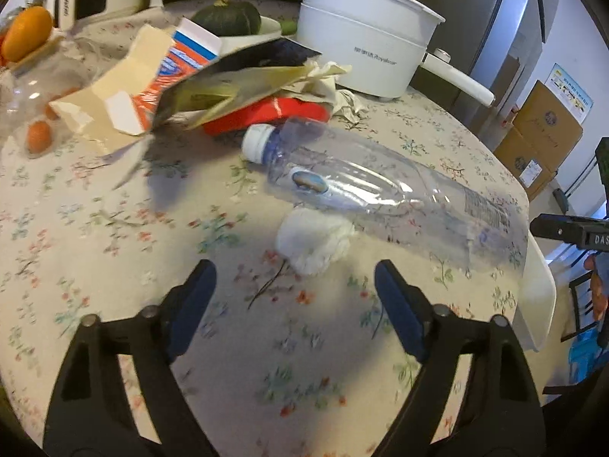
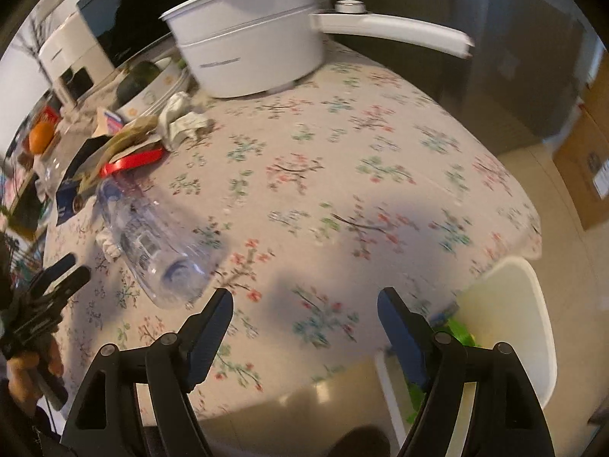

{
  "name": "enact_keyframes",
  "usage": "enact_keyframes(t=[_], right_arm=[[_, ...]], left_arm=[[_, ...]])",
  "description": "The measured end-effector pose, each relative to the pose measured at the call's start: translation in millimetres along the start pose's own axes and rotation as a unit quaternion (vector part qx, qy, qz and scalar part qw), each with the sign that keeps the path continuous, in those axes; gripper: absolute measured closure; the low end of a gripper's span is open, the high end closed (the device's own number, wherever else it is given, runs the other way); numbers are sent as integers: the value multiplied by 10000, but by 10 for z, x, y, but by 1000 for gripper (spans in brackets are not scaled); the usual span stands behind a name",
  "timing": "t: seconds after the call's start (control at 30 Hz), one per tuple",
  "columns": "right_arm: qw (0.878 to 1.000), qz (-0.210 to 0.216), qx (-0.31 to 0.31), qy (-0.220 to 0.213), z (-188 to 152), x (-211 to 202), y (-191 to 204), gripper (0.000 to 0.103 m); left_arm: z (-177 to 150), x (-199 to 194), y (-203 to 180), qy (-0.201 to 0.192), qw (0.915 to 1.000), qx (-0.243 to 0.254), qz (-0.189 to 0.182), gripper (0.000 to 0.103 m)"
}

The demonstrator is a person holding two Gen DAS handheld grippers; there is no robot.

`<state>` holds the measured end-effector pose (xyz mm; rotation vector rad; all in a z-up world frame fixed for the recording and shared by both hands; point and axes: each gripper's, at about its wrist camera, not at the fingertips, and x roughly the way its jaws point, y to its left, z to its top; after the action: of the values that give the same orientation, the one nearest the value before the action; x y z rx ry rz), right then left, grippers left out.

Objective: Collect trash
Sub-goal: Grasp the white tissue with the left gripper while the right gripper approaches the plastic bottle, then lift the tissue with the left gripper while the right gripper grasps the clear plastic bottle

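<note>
Between my left tool [image 1: 295,278]'s blue-padded fingers [image 1: 194,301] there is only flowered cloth: they stand wide apart and grip nothing, poised over the surface [image 1: 114,236]. Just beyond the fingertips, slightly right of centre, lies a crumpled white tissue [image 1: 312,242], not touching either pad. Touching its far side is a clear plastic bottle [image 1: 380,190] on its side, white cap [image 1: 255,141] pointing away to the left, base toward the right edge of the surface. Farther off sits a heap of rubbish: a torn orange-and-white carton [image 1: 152,72], a dark paper bag [image 1: 243,80], a red lid [image 1: 274,114] and crumpled paper [image 1: 331,80]. Behind the heap stand a white electric pot [image 1: 361,38] and a green squash [image 1: 228,19]. At the far right edge my right tool [image 1: 571,228] shows as a black tip, and below it the white rim of a bin [image 1: 536,285].

From the right wrist view, my right tool [image 2: 304,304] also stands wide apart with nothing between its fingers, hanging over the near edge of the surface [image 2: 342,152]. That bottle [image 2: 160,243] lies off to the left of my left fingertip, its base close to it but not touching, and the tissue [image 2: 108,242] peeps out behind it. Below my right finger, off the surface, stands the white bin [image 2: 525,304], with something green inside. My left tool [image 2: 57,278] appears at the far left, held by a hand [image 2: 23,373].
</note>
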<state>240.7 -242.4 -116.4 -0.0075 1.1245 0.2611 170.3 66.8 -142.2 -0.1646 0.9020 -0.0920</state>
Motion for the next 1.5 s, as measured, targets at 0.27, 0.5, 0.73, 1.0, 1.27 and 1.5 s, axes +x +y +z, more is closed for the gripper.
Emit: enact_keyframes(t=[0.27, 0.5, 0.73, 1.0, 1.27, 1.5], right_arm=[[9998, 86, -141, -100, 146, 44, 149, 23], [9992, 124, -360, -118, 153, 35, 271, 23], [9981, 254, -531, -202, 188, 7, 571, 23], [9915, 494, -1186, -200, 258, 118, 1231, 23], [9753, 151, -2201, -67, 252, 358, 1831, 23], [9582, -619, -2792, -4, 137, 562, 1950, 23]], left_arm=[[134, 259, -41, 131, 9998, -76, -111, 58], [103, 170, 90, 334, 9984, -445, -80, 69], [39, -250, 322, 272, 9961, -824, -147, 70], [-46, -762, 582, 86, 9954, -951, 116, 70], [-255, -1062, 875, 9, 9936, -1091, 280, 70], [-387, -1173, 1096, 65, 9916, -1227, 411, 70]])
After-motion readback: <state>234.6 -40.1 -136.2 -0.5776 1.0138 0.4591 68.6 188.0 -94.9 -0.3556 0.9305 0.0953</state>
